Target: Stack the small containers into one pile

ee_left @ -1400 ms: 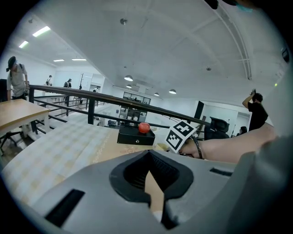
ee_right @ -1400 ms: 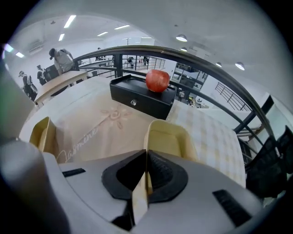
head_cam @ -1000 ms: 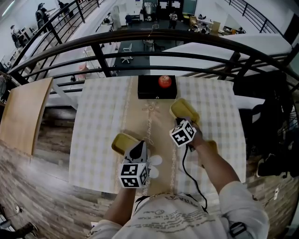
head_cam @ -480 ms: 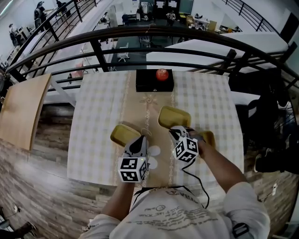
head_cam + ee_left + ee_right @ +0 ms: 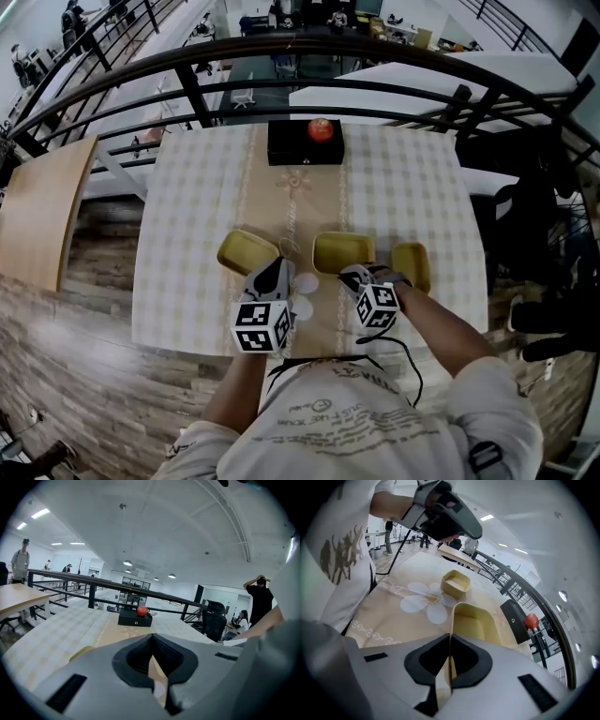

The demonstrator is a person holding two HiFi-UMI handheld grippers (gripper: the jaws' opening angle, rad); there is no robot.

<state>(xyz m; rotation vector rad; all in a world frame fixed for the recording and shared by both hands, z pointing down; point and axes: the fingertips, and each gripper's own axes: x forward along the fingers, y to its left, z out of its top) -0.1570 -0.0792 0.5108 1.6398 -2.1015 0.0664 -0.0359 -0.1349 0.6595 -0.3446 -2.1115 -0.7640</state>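
3 small, shallow, pale-yellow plastic containers in a row across near half of checked cream tablecloth [image 5: 187,216], all apart, none nested.

Left container [image 5: 246,251] just ahead of left gripper [image 5: 274,272]. Middle container [image 5: 343,251] at tips of right gripper [image 5: 352,274]. Right container [image 5: 411,265] alone beside right forearm, untouched.

Right gripper: jaws clamped on near wall of middle container, thin rim pinched between pads, open side facing up, body reaching ahead of jaws over beige flowered runner [image 5: 295,211]. Lifted or resting on cloth: not clear.

Left gripper: jaws pressed together, nothing between them. Left container just beside, no contact.

Black box [image 5: 305,148] with red ball [image 5: 320,128] at far edge, well apart, out of play.

Progress, as judged: pile not begun, 0 of 2 nestings done. Step in hand probably carrying middle container to a neighbour, likely left container. Remaining: seat it inside, let go, then fetch right container and seat it on top.
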